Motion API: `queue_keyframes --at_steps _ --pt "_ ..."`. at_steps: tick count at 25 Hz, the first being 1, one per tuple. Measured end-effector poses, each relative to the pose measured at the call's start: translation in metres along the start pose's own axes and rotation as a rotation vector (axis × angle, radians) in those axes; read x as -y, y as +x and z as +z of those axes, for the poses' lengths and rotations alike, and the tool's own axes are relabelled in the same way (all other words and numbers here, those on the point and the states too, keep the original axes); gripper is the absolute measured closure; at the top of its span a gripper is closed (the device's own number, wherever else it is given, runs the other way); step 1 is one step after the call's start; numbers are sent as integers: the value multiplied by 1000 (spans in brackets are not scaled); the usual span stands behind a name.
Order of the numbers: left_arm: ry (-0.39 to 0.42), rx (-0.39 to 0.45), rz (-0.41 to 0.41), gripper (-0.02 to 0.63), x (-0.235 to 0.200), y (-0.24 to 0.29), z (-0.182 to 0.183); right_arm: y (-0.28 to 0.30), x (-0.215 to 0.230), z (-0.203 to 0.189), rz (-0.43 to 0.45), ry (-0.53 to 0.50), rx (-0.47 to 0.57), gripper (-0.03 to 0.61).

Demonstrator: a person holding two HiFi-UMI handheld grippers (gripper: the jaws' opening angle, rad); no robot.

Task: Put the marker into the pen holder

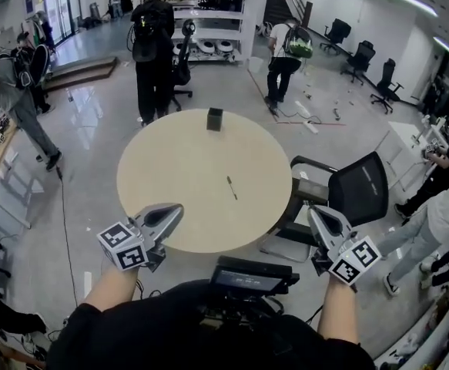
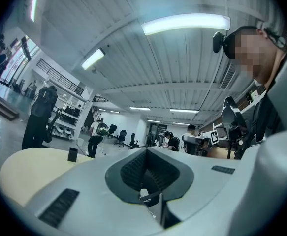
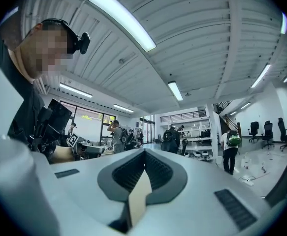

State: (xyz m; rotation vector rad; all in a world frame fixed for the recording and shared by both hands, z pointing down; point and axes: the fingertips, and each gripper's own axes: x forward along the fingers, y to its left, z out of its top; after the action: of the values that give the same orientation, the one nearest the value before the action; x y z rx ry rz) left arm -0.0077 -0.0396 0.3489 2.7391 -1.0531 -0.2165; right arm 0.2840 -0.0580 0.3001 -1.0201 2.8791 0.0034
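Note:
A thin dark marker (image 1: 231,187) lies on the round beige table (image 1: 170,176), right of its middle. The black square pen holder (image 1: 215,119) stands upright near the table's far edge; in the left gripper view the pen holder (image 2: 73,154) is small and far off on the left. My left gripper (image 1: 178,208) hovers over the table's near-left edge, shut, with nothing in it (image 2: 145,151). My right gripper (image 1: 314,211) is off the table's near-right edge, above the chair; its jaws are together and hold nothing (image 3: 144,154). Both are well short of the marker.
A black office chair (image 1: 359,187) stands against the table's right side. Several people stand or walk on the floor beyond and beside the table, the nearest one (image 1: 155,48) behind the pen holder. A cable (image 1: 64,222) runs along the floor at the left.

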Motion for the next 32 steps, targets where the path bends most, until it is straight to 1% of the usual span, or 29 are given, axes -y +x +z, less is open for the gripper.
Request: queue_keyframes --at_steps 3,5,8,12,15,19,22,24,26,28,32 --pt "7 -27 -5 618 6 39 -9 -7 36 -4 4 19 4 575" --pt "12 -40 5 618 4 55 -9 -6 52 -8 16 27 -8 575" --pt "8 -42 34 617 -9 65 -4 8 72 -12 31 40 -23 574" --pt "-10 -42 40 617 -36 81 -10 32 95 -17 36 40 -33 575" --pt "-7 -37 27 617 -69 90 -9 64 103 -19 39 19 -47 575" --pt "-36 -40 -12 617 -129 105 -3 111 119 -16 -17 8 -56 575" --pt "-54 -69 -21 618 -178 110 1 157 124 -20 -30 8 -78 574" --pt "-67 -90 -34 618 -206 117 1 181 133 -19 -55 3 -83 574" --pt "-85 -117 -46 618 -233 125 -7 202 144 -26 -80 17 -82 575" --pt "-95 -149 -50 618 -258 132 -18 223 152 -40 -83 28 -93 574" --pt "-132 -191 -13 618 -294 149 -47 254 170 -70 -54 46 -120 574"
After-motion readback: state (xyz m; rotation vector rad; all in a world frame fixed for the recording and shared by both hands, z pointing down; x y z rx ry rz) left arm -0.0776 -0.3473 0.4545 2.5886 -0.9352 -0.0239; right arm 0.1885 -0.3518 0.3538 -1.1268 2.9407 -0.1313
